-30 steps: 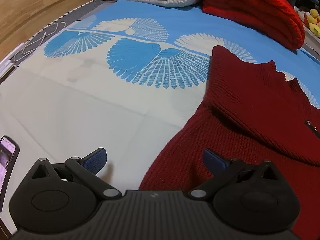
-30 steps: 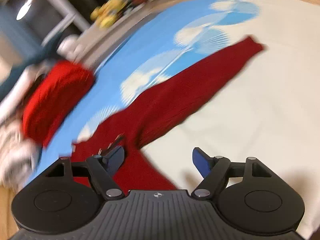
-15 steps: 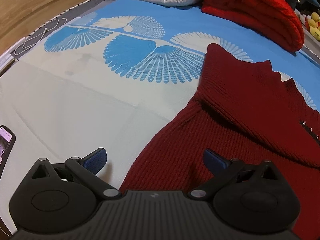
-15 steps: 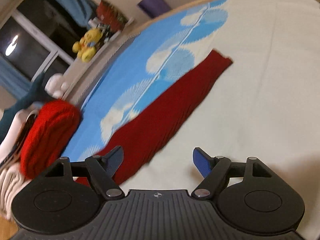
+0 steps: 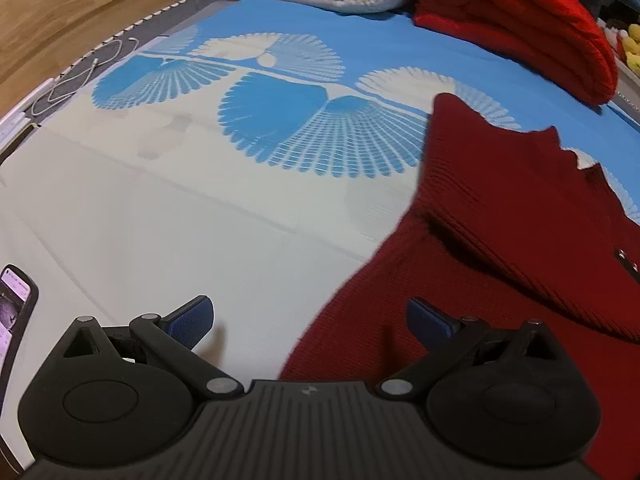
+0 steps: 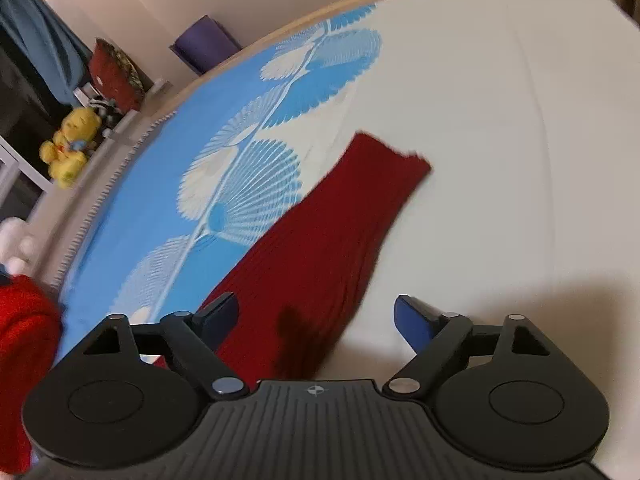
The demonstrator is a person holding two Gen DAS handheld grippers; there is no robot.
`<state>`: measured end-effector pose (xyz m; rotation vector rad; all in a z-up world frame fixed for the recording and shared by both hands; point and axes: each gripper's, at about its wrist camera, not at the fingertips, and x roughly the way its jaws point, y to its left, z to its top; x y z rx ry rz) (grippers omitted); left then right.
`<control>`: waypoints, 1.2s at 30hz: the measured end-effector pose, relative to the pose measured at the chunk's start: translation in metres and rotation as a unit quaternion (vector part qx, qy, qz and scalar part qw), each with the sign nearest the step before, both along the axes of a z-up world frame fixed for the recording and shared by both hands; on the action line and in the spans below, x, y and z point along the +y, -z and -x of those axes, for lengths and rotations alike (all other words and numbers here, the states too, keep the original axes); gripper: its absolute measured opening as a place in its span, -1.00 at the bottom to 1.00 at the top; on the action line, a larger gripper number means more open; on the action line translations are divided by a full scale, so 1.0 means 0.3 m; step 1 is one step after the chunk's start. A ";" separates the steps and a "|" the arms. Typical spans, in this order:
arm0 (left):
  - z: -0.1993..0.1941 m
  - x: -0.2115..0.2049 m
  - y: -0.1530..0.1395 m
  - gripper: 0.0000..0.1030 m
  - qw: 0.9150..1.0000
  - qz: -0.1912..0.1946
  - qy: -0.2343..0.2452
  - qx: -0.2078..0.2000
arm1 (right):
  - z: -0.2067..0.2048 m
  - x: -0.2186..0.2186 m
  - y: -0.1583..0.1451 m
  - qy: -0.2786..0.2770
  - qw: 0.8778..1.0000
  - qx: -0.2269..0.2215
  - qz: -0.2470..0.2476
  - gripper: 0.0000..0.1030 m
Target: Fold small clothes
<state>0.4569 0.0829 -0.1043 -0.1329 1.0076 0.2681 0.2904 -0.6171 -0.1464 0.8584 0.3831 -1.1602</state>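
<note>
the dark red sweater (image 5: 512, 240) is lying spread flat on the bed (image 5: 168, 216), one sleeve (image 6: 320, 248) stretched out for folding. the left hand-held gripper (image 5: 310, 318) and right hand-held gripper (image 6: 314, 316) are hanging wide open, gripping nothing, probably lining up over cloth edges, though the right view is blurring.

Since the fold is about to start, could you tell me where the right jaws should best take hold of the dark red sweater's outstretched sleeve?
Probably at the cuff end of the sleeve, coming along its length from the shoulder side, low to the bedsheet. It lies flat and straight, its squared cuff free on bare sheet, so an edge pinch there should carry it over. The right gripper is open above the sleeve's near part.
</note>
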 end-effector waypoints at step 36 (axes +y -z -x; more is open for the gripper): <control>-0.003 0.008 -0.131 0.99 0.994 0.061 0.049 -0.073 | -0.345 0.960 -0.294 -0.451 0.859 0.162 0.181 0.44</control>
